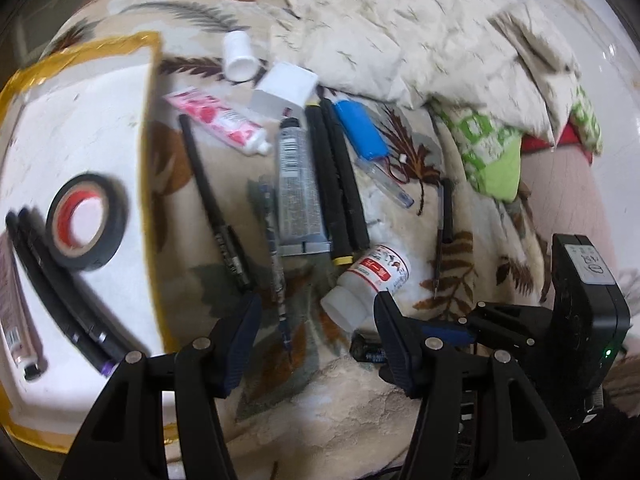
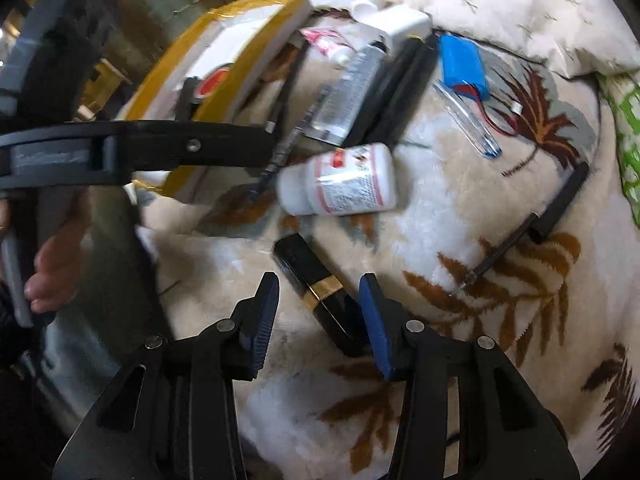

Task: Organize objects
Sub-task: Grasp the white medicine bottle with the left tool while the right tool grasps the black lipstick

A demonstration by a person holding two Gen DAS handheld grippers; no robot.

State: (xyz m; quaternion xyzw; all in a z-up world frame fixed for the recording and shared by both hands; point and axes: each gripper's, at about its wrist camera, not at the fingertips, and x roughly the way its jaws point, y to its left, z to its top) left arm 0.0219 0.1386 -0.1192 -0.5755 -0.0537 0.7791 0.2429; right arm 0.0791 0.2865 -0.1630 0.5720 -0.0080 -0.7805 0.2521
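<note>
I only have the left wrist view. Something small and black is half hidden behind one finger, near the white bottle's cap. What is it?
Observer: A black case with a gold band, lying on the blanket.
Operator: Where's the right gripper?
Observer: The right gripper straddles that case, jaws open, not clamped on it.
Operator: Is the bottle against the case?
Observer: No. The white bottle lies apart from it, with blanket showing between them.
</note>
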